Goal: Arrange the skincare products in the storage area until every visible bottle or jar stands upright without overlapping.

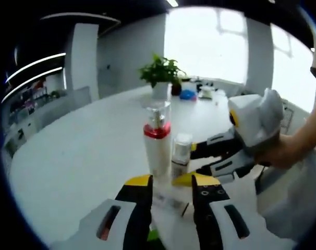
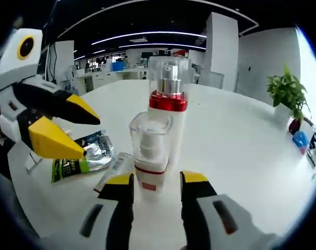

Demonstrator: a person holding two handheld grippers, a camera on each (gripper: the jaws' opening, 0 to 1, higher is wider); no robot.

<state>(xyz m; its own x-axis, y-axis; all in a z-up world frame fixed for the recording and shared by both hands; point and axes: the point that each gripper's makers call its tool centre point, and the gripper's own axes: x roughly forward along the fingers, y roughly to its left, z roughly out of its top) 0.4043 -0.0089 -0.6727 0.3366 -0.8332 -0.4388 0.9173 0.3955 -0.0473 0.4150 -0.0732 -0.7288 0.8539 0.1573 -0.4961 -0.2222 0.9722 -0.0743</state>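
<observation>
On the white table (image 2: pixel 241 156) stand two upright bottles: a tall red-collared pump bottle (image 2: pixel 168 104) and a small clear-capped bottle (image 2: pixel 149 151), touching. Right gripper view adds a foil sachet (image 2: pixel 85 156) lying flat. Left gripper (image 1: pixel 171 182) jaws wide, empty; right gripper (image 2: pixel 157 182) jaws wide, flanking the small bottle.
</observation>
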